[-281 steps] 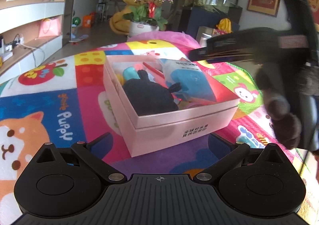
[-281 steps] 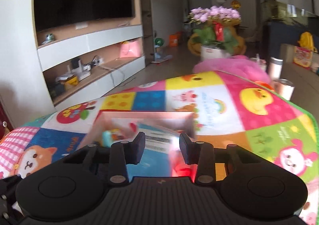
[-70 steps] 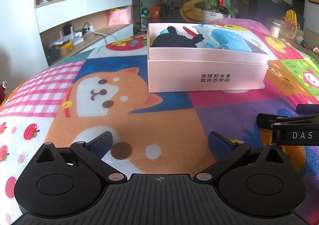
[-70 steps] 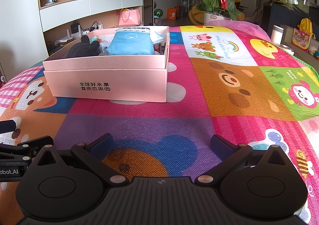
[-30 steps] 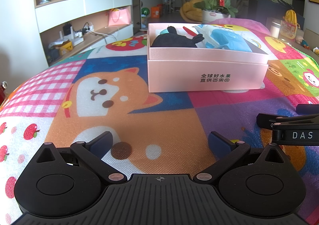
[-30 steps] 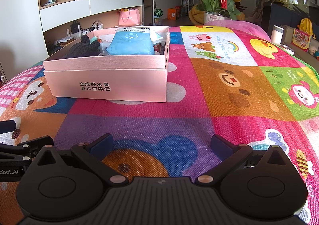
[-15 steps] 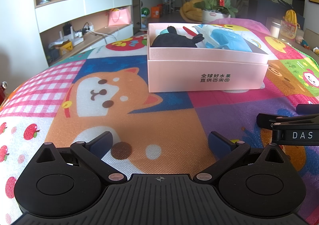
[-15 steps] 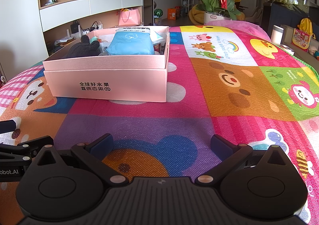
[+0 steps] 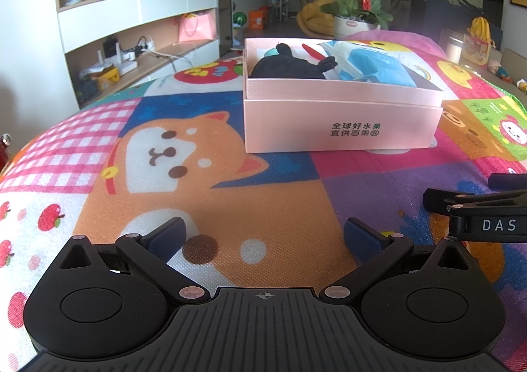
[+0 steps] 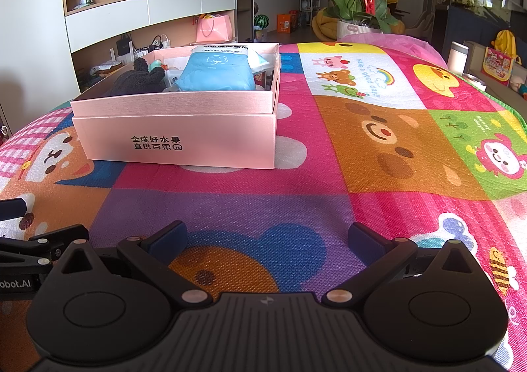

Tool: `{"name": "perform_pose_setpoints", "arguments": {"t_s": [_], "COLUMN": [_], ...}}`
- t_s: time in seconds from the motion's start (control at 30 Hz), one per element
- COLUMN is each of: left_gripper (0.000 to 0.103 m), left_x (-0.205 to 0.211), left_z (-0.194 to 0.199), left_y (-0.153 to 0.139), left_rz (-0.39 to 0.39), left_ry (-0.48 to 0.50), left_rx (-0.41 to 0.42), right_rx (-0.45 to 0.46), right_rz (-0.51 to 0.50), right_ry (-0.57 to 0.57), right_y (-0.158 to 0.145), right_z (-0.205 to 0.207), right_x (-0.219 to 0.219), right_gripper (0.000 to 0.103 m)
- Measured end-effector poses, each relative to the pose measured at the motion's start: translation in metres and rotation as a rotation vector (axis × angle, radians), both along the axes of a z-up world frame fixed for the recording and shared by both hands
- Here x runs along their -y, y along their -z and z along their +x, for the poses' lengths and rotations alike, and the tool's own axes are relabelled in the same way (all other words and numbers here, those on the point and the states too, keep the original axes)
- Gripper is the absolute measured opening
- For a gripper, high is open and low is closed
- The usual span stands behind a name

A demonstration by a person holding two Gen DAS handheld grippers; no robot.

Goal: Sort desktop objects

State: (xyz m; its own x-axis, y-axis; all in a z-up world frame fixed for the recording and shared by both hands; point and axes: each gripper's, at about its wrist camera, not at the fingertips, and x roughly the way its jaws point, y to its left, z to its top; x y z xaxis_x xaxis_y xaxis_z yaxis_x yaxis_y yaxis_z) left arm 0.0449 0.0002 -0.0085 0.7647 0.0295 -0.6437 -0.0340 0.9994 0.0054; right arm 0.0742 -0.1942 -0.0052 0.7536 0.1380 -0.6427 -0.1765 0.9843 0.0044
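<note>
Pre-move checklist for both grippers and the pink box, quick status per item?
1. Left gripper open, nothing between its fingers: ok.
2. Right gripper open, nothing held: ok.
3. Pink cardboard box upright and resting flat on the colourful cartoon play mat: ok.
4. Blue-and-white soft packet and black plush toy inside the box: ok.
5. Loose items left on the mat to sort: none visible in either view; areas behind the box and outside the frames cannot tell.
6. Grippers apart from each other, side by side near the mat: ok.
</note>
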Motion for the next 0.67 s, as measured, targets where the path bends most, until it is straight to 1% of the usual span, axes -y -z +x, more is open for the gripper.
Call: {"name": "perform_pose_setpoints", "arguments": {"t_s": [0.03,0.13,0.3,0.5,0.67], "left_gripper": [0.103,0.103,0.103,0.103,0.103], "left_x": [0.0000,-0.0024,0.0035,0.0010,0.0025], "left_z": [0.0008,0.0038,0.0015,-0.0001,-0.0001], "left_y": [-0.0005,-0.0031,-0.0043,-0.0047,-0.0048], "left_rz": [0.005,-0.013,-0.003,-0.016,-0.011], "left_ry": [0.010,0.012,-0.018,-0.009,-0.014], "left_rx": [-0.007,-0.038,-0.057,-0.054,-0.055], "right_rx": [0.000,0.000,0.000,0.000,0.000], "right_rz": [0.000,0.000,0.000,0.000,0.000], "right_ry": [0.000,0.000,0.000,0.000,0.000], "right_y": [0.0000,0.0001,0.0001,0.0001,0.0001], "right_z": [0.0000,0.0002,0.0001,0.0002,0.0002], "right_x": [-0.0001,-0.0002,-0.0001,-0.0001,-0.0001], "right_gripper": [0.103,0.103,0.103,0.103,0.103]}}
